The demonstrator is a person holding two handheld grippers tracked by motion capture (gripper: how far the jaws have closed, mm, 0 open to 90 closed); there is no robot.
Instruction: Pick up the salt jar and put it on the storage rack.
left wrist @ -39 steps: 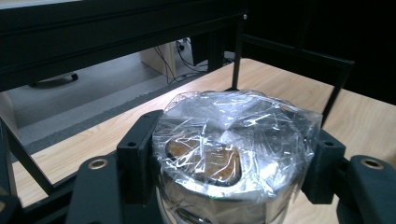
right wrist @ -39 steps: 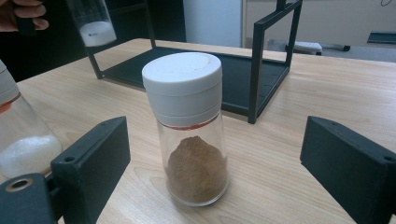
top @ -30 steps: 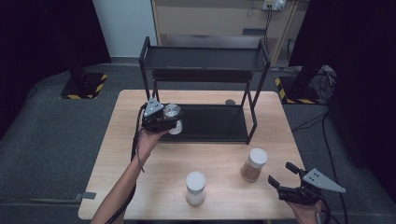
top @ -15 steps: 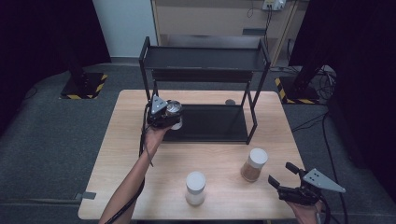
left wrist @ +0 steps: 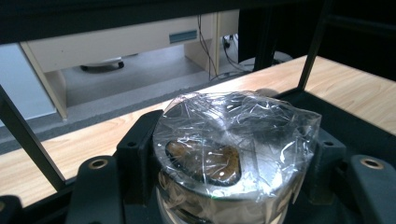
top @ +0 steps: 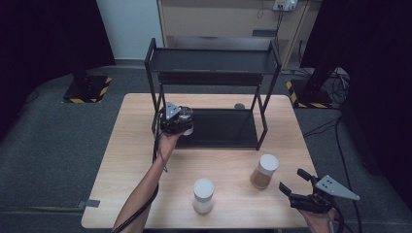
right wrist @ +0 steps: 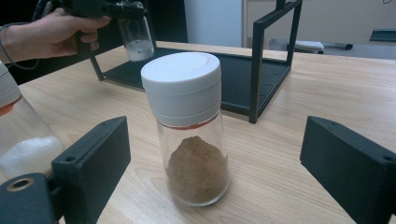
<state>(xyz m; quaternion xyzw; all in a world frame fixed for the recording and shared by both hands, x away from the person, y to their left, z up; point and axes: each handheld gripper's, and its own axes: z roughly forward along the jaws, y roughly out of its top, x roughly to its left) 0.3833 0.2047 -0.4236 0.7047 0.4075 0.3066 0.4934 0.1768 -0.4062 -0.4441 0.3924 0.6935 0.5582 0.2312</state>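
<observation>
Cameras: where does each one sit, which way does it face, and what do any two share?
High view: above the table's near edge, looking forward and down at the rack; a forearm and both grippers show.
Left gripper view: rides the left gripper, looking along its jaws clamped on a film-wrapped jar at the rack's lower shelf.
Right gripper view: rides the right gripper, level with the table, facing the brown-powder jar between open jaws.
Shared: high and right gripper views both show that brown-powder jar.

High view looks down on table [top: 145, 160]; gripper views close, sharing rack [right wrist: 261, 70]
</observation>
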